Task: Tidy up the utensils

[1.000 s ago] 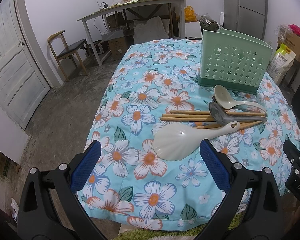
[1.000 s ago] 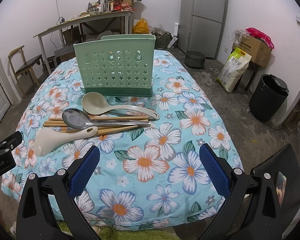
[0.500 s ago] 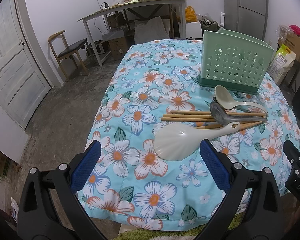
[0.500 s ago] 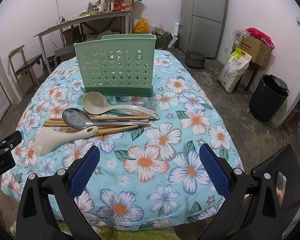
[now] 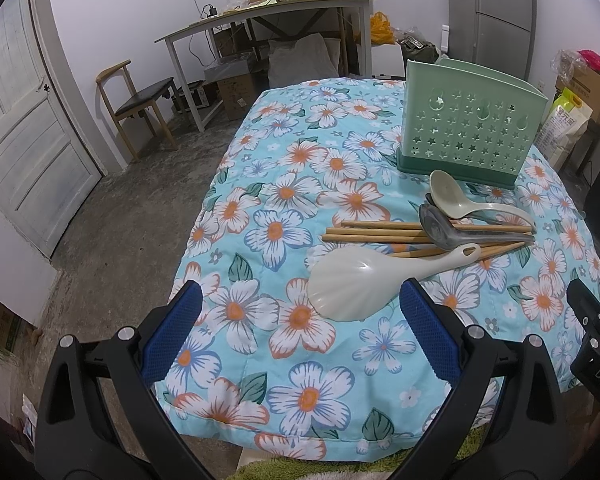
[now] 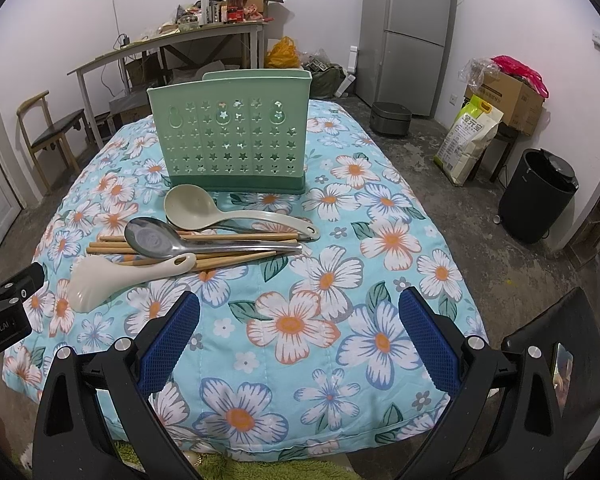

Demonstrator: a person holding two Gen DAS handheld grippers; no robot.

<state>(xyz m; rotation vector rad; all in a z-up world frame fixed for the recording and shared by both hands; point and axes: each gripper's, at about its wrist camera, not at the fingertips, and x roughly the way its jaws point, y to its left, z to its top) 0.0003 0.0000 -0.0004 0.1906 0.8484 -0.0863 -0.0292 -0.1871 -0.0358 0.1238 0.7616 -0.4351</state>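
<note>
Left gripper (image 5: 300, 328) is hovering over the near edge of the floral cloth (image 5: 284, 208), jaws spread wide, gripping nothing. The white paddle (image 5: 352, 288) is lying just ahead of it, handle resting on the chopsticks (image 6: 236, 258). The steel spoon (image 6: 160, 238) and beige ladle (image 6: 192, 206) are lying across the same pile, bowls pointing left, in front of the green holder (image 6: 232, 140), which is standing upright. Right gripper (image 6: 300, 328) is hanging near the cloth's front, also wide open and empty, well apart from the pile.
</note>
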